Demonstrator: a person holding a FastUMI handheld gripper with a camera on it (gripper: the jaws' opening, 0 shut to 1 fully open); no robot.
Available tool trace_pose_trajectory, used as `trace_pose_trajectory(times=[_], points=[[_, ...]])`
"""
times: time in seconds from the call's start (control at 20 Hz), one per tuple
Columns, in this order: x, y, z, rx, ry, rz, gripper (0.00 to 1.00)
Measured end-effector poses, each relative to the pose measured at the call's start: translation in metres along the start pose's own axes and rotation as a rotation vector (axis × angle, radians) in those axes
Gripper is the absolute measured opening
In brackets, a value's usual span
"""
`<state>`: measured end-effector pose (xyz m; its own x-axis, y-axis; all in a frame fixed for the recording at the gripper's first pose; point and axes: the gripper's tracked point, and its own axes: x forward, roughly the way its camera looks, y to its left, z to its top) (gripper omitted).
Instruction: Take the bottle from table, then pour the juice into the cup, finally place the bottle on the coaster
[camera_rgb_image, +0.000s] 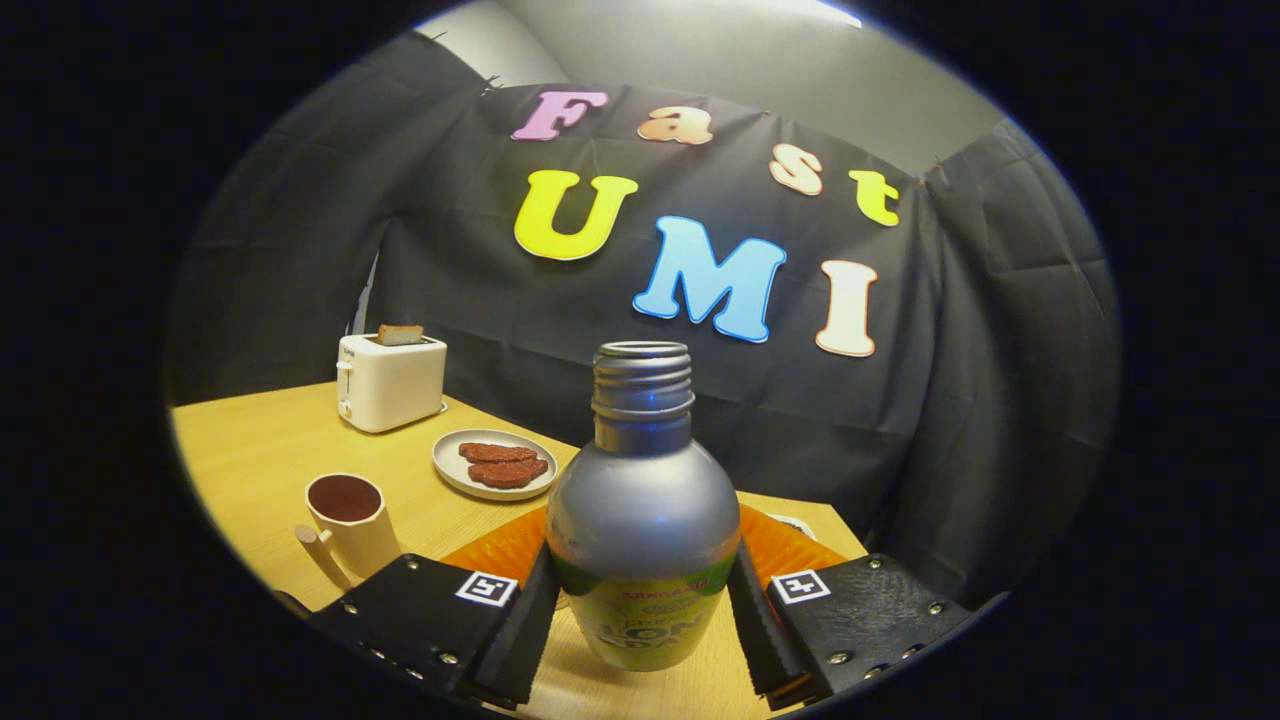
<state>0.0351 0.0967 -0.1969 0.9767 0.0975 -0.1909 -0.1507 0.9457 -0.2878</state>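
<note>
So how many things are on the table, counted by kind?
Bottle, between the gripper fingers: 1
Cup: 1
Toaster with toast: 1
Plate with brown slices: 1
Orange coaster behind the bottle: 1
Total: 5

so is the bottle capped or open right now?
Open. The bottle stands upright between the gripper fingers with bare neck threads and no cap. Both fingers look pressed on its sides.
</note>
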Motion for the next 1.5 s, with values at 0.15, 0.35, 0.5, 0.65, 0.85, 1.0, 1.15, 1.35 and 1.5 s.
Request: trace_pose_trajectory(times=[0.15, 0.35, 0.5, 0.65, 0.85, 1.0, 1.15, 1.35, 1.5], points=[[0.004, 0.009, 0.008, -0.084, 0.015, 0.02, 0.78], [0.012, 0.015, 0.015, -0.187, 0.042, 0.006, 0.78], [0.018, 0.022, 0.015, -0.298, 0.065, 0.005, 0.78], [0.028, 0.03, 0.014, -0.356, 0.065, 0.025, 0.78], [0.033, 0.038, 0.01, -0.469, 0.096, 0.033, 0.78], [0.036, 0.039, 0.005, -0.551, 0.118, 0.023, 0.78], [0.042, 0.046, 0.003, -0.62, 0.131, 0.021, 0.78], [0.046, 0.062, 0.0, -0.688, 0.139, 0.032, 0.78], [0.049, 0.073, 0.0, -0.78, 0.132, 0.025, 0.78]])
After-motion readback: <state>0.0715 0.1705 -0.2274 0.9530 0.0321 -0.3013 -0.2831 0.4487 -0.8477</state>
